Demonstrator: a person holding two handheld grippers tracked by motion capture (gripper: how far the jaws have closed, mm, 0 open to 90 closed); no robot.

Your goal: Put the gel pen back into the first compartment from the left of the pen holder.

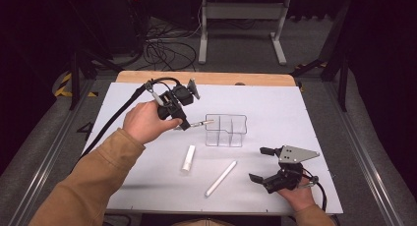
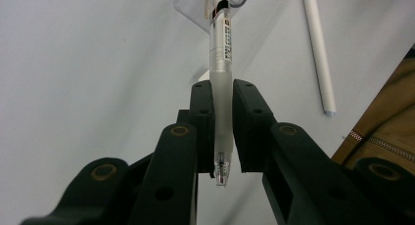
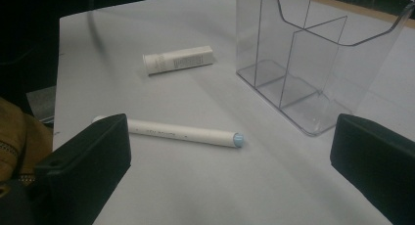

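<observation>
The step in hand looks like loading pens into the clear plastic organiser with 3 compartments (image 1: 226, 130), which stands near the middle of the white table (image 1: 275, 108). The left gripper (image 1: 186, 124) has its jaws clamped on a translucent, silver-barrelled ballpoint pen (image 1: 200, 123), held roughly level with its far end at the organiser's left rim. The next move probably calls for tipping the pen upright over a left compartment, then releasing. The right gripper (image 1: 260, 163) rests at the near right with jaws wide apart, holding nothing. A long white marker with a pale blue end (image 1: 221, 178) and a short white tube (image 1: 188, 158) lie on the table nearer the person, awaiting their turn.
</observation>
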